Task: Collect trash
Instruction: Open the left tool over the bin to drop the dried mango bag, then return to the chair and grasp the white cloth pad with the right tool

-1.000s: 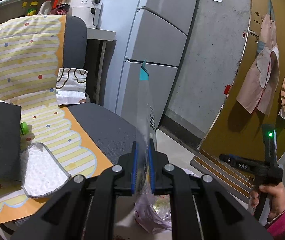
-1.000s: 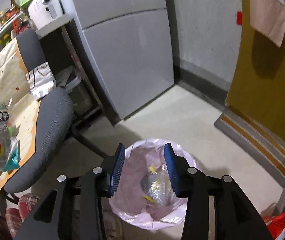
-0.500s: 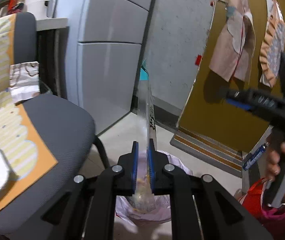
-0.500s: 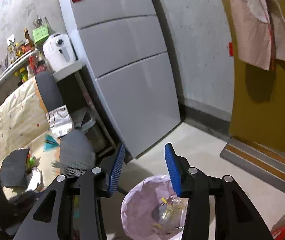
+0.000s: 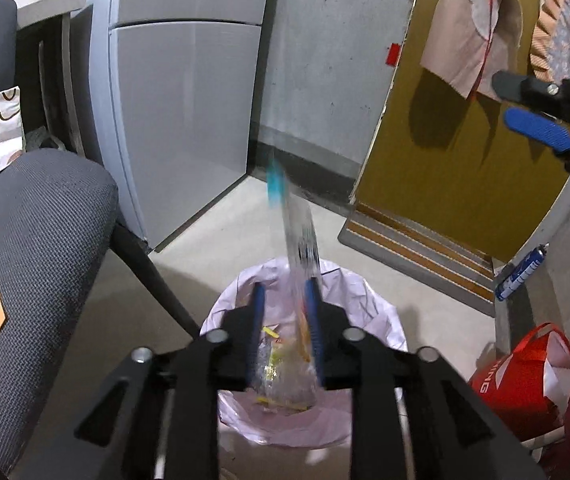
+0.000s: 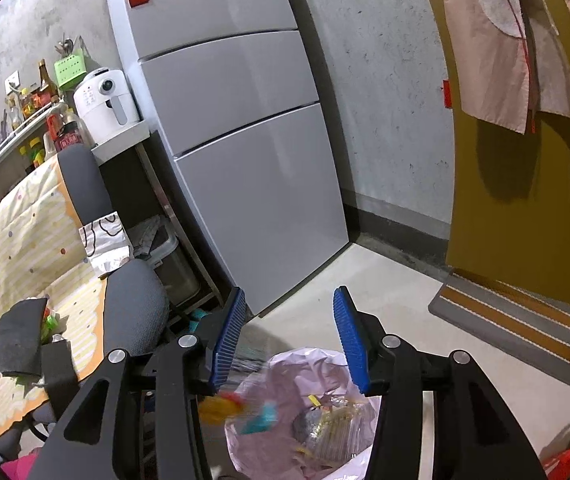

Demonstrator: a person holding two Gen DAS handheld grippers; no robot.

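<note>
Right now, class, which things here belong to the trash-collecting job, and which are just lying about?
Belong to the job:
clear plastic wrapper
pink-lined trash bin
left tongs

Just lying about:
fridge
grey chair
red bag
air fryer
doormat

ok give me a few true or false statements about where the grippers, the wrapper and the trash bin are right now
1. The left gripper is open, above the bin with the pink liner. True.
2. The clear plastic wrapper lies on the office chair. False: it is blurred between the left gripper's fingers, over the bin.
3. The right gripper is shut on a piece of trash. False: its jaws stand wide apart and hold nothing.
4. The bin already holds some wrappers. True.
5. A red bag stands on the floor beside the bin. True.
6. The grey refrigerator has a door open. False: its doors are closed.
</note>
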